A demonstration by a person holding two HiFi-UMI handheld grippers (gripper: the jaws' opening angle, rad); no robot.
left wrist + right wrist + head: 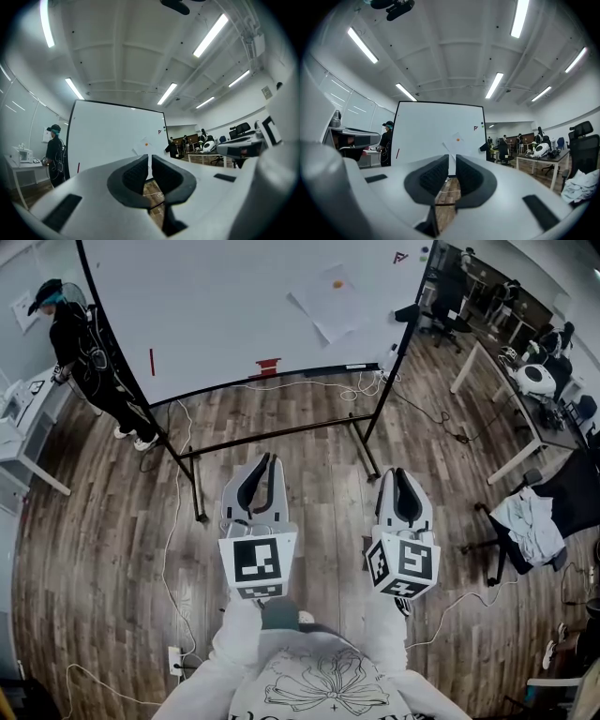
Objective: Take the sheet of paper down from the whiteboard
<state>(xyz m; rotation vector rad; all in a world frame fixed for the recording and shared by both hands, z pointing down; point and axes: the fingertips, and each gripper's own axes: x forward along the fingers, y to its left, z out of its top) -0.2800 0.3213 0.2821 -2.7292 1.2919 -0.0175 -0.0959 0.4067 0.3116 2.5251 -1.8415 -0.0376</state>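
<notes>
A white sheet of paper (pixel 323 302) hangs tilted on the upright whiteboard (pixel 216 306), pinned by a small orange magnet (pixel 338 283). Both grippers are held level, well short of the board, over the wooden floor. My left gripper (pixel 267 459) is shut with nothing between its jaws, and my right gripper (pixel 401 472) is likewise shut and empty. In the left gripper view the paper (pixel 142 147) shows just beyond the closed gripper (pixel 149 162). From the right gripper (pixel 452 162), the paper (pixel 456 143) lies straight ahead, above the jaws.
A person in black (pixel 86 351) stands at the board's left end beside a white table (pixel 23 432). A red eraser (pixel 268 365) sits on the board's tray. Cables (pixel 352 388) trail under the board's stand. Desks (pixel 506 399) and a chair draped with cloth (pixel 534 521) stand at right.
</notes>
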